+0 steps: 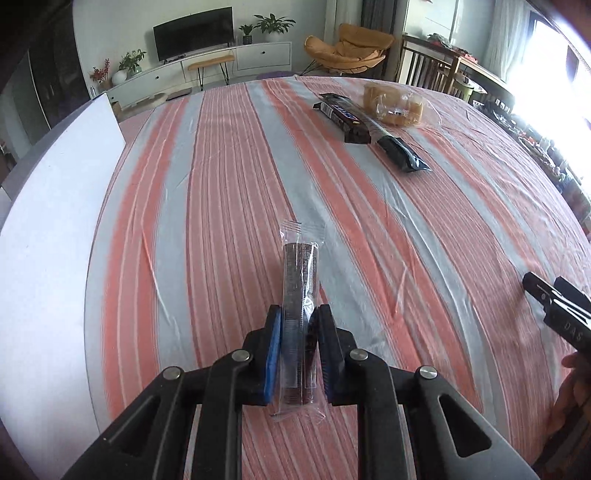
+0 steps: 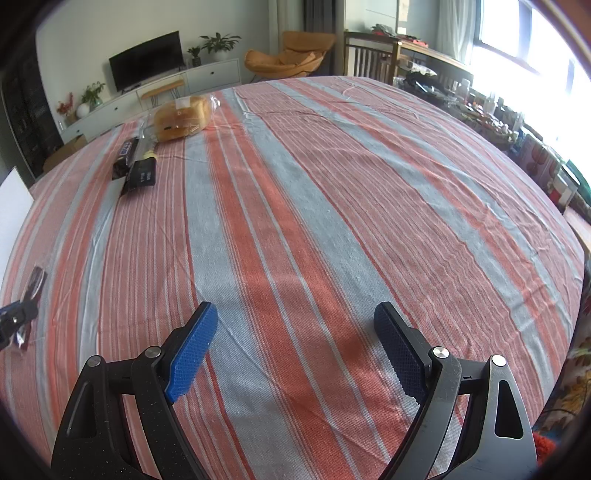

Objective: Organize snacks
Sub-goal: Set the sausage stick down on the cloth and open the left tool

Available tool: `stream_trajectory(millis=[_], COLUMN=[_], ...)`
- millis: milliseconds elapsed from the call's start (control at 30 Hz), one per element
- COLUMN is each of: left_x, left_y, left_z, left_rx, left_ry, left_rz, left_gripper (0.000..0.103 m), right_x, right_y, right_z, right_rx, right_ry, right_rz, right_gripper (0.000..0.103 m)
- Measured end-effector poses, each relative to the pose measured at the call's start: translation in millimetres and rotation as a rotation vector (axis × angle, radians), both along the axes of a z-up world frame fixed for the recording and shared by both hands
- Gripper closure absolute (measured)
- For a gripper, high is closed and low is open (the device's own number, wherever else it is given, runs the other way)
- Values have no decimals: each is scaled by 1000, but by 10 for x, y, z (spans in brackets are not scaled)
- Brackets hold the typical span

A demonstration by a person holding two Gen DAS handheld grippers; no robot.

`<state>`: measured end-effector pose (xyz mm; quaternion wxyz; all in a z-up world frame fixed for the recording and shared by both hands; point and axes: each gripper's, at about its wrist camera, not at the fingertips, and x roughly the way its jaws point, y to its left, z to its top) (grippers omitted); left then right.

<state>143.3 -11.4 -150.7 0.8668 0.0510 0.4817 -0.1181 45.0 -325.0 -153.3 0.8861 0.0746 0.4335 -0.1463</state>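
From your left wrist view, the surface (image 1: 229, 192) wears a cloth striped in orange, grey and white, wrinkled in places, with a white board (image 1: 55, 229) lying along its left edge. Beyond it the room shows a dark television (image 1: 194, 34) on a low white cabinet (image 1: 207, 62), potted plants (image 1: 273, 26), an orange lounge chair (image 1: 351, 48) and a bright window on the right. Your left claw (image 1: 297, 325) is clenched on a clear-wrapped brown snack bar (image 1: 300, 273): both blue pads press its sides, the bar standing on edge and running straight ahead from between them. Far ahead on the right lie a dark chocolate bar (image 1: 341, 118), a dark blue packet (image 1: 402, 151) just beside it, and a bagged bread loaf (image 1: 393, 105) behind both. Your right claw (image 1: 545, 291) shows at the right edge, well apart from the snacks.

From your right wrist view, the same striped cloth fills the frame, with cluttered shelves under the window on the right. Your right claw (image 2: 295, 314) is released, its pads spread wide over bare cloth with nothing between them. The bread loaf (image 2: 181, 118), chocolate bar (image 2: 125, 155) and blue packet (image 2: 142, 177) sit far off at upper left. The gripped snack bar (image 2: 35, 284) shows at the left edge, in your left claw (image 2: 16, 317)
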Motion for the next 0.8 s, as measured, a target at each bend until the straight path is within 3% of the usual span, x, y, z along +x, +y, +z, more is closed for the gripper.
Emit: stream_trajectory(millis=[67, 133, 200, 300, 600, 800], left_x=[-19, 12, 39, 45, 182, 185], left_y=[16, 16, 16, -24, 42, 38], left_z=[-12, -30, -51, -72, -130, -134], left_rx=[-7, -26, -38, 11, 12, 9], left_ry=[-22, -20, -21, -55, -52, -63], left_rz=[-2, -4, 8, 3, 24, 29], left_gripper=[74, 38, 26, 21, 1, 0], right_x=[-2, -2, 0, -1, -1, 0], right_y=[1, -1, -1, -2, -2, -3], right_z=[-1, -1, 0, -1, -1, -2], right_rx=[0, 1, 0, 0, 0, 0], right_ry=[0, 0, 0, 0, 0, -1], right_rz=[0, 0, 0, 0, 0, 0], right_gripper=[14, 14, 14, 14, 14, 14])
